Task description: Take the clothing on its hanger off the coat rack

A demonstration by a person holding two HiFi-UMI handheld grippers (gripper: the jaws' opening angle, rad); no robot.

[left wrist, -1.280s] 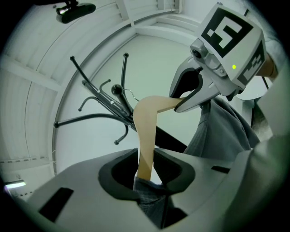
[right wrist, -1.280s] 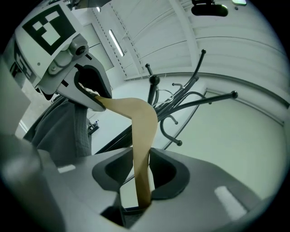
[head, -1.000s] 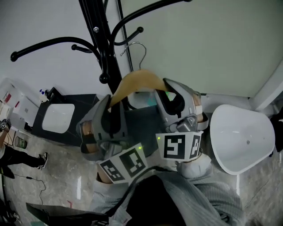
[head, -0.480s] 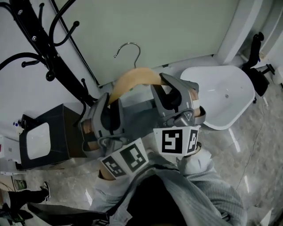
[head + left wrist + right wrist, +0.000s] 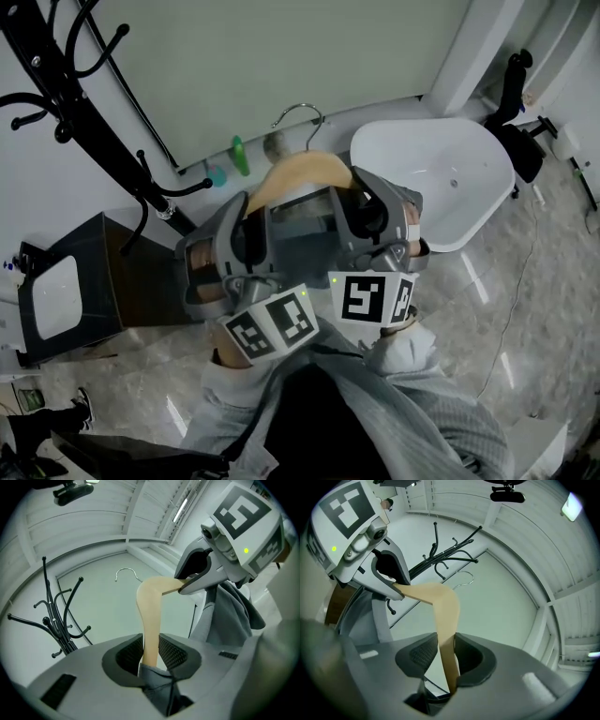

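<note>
A wooden hanger [image 5: 302, 174] with a metal hook [image 5: 302, 116] hangs free in the air, clear of the black coat rack [image 5: 58, 105] at the far left. Grey clothing [image 5: 302, 221] drapes from it between my grippers. My left gripper [image 5: 248, 227] is shut on the hanger's left arm. My right gripper [image 5: 362, 202] is shut on its right arm. In the left gripper view the pale wood [image 5: 150, 613] runs up from my left gripper [image 5: 151, 651], with grey cloth [image 5: 158, 679] bunched below. In the right gripper view the wood [image 5: 444, 603] sits pinched in my right gripper [image 5: 446, 656].
A white tub [image 5: 439, 178] stands on the marble floor at the right. A black box with a white lid [image 5: 54, 292] sits at the lower left beside the rack's foot. Small green and teal objects [image 5: 238, 156] lie by the wall. A thin cable [image 5: 525, 281] trails across the floor.
The hanger with its clothing has come away from the rack, which has slid from the middle top to the far left. The white tub has drawn closer. Both grips are unchanged.
</note>
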